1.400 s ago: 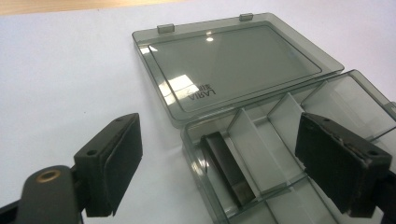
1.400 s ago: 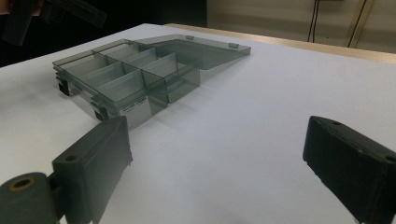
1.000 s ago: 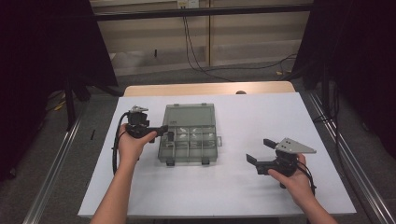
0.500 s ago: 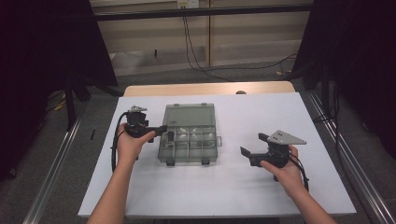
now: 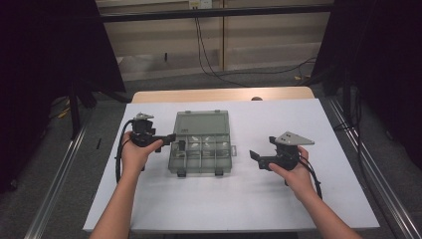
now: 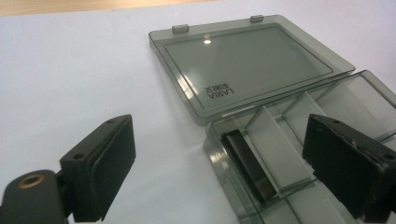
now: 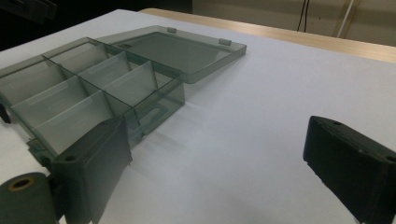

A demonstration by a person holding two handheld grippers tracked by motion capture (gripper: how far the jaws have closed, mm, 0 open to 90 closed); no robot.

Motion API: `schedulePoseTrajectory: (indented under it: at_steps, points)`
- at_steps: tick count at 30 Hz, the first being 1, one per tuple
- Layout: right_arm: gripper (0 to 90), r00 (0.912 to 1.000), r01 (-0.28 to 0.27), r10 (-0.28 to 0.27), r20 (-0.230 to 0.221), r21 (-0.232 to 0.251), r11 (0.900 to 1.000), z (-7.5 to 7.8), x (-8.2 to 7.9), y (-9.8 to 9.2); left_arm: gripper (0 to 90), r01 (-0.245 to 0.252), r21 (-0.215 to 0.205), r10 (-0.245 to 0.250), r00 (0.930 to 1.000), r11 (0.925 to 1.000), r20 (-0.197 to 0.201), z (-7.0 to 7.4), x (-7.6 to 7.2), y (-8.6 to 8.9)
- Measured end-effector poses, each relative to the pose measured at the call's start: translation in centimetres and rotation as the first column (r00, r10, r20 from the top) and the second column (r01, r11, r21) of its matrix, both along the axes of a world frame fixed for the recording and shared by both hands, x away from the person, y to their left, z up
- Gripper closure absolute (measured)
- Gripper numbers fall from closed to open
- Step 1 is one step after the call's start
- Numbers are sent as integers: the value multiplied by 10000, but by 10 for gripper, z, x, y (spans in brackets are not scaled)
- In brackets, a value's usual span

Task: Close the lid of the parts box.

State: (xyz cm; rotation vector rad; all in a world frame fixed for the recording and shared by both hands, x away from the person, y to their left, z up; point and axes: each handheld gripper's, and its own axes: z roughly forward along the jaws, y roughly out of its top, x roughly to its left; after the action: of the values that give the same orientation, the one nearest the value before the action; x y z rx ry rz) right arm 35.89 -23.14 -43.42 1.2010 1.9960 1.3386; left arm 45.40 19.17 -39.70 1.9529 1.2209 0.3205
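Compartment box: mid-table, lid flat open on far side. Judged light, rigid, slick plastic; best gripped at rim. Left gripper and right gripper wide open, empty.

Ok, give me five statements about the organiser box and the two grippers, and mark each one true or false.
1. The organiser box has its lid folded open flat on the table. True.
2. The left gripper is at the box's left edge, jaws open. True.
3. The right gripper is clamped on the lid. False: it is open, on the white table to the right of the box, touching nothing.
4. The box's compartments are full of screws. False: they look empty.
5. The box is opaque red. False: it is see-through smoky grey.
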Motion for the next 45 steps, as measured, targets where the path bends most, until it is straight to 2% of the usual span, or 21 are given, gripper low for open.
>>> schedulePoseTrajectory:
  at_steps: [5, 7, 11, 14, 18, 23, 31, 33, 36, 40, 43, 45]
  points:
    - [72, 9998, 79, -78, -168, 19, 10000, 0, 10, 4, 90, -13, 49, 13, 10000, 10000, -34, -1, 2, 3]
    - [72, 9997, 168, -171, -157, -149, 9997, 1, 14, 6, 90, -12, 54, 12, 10000, 10000, -30, -2, 2, 3]
    - [72, 9991, 364, -363, -217, 9, 9993, 3, 21, 9, 82, -17, 90, 17, 10000, 10000, -33, -5, 4, 3]
    - [72, 9985, 467, -472, -273, -178, 9988, 4, 28, 12, 76, -79, 58, 79, 10000, 10000, -27, -6, 5, 2]
    - [72, 9971, 702, -701, -290, 15, 9975, 6, 35, 13, 67, -59, 82, 60, 10000, 9999, -35, -7, 7, 2]
    - [71, 9958, 826, -831, -394, -161, 9965, 7, 44, 17, 62, 23, 105, -23, 10000, 9999, -23, -9, 8, 1]
    - [70, 9930, 1041, -1072, -494, -631, 9926, 6, 58, 20, 63, -231, -31, 230, 9996, 9997, -178, -10, 10, 9]
    - [70, 9920, 1110, -1144, -541, -620, 9919, 6, 60, 21, 64, -300, 21, 300, 9995, 9995, -51, -9, 10, 10]
    - [79, 9881, 1337, -1362, -708, -389, 9903, 5, 65, 20, 77, -379, 24, 378, 9993, 9993, 71, -9, 11, 12]
    - [115, 9860, 1511, -1538, -644, -447, 9875, 6, 70, 21, 137, -485, 179, 482, 9987, 9987, 144, -10, 14, 14]
    - [191, 9842, 1607, -1631, -692, -385, 9862, 7, 73, 23, 222, -603, 217, 600, 9981, 9979, 105, -11, 14, 15]
    - [261, 9811, 1677, -1706, -910, -381, 9851, 5, 75, 26, 279, -636, 249, 632, 9978, 9977, 178, -10, 15, 16]
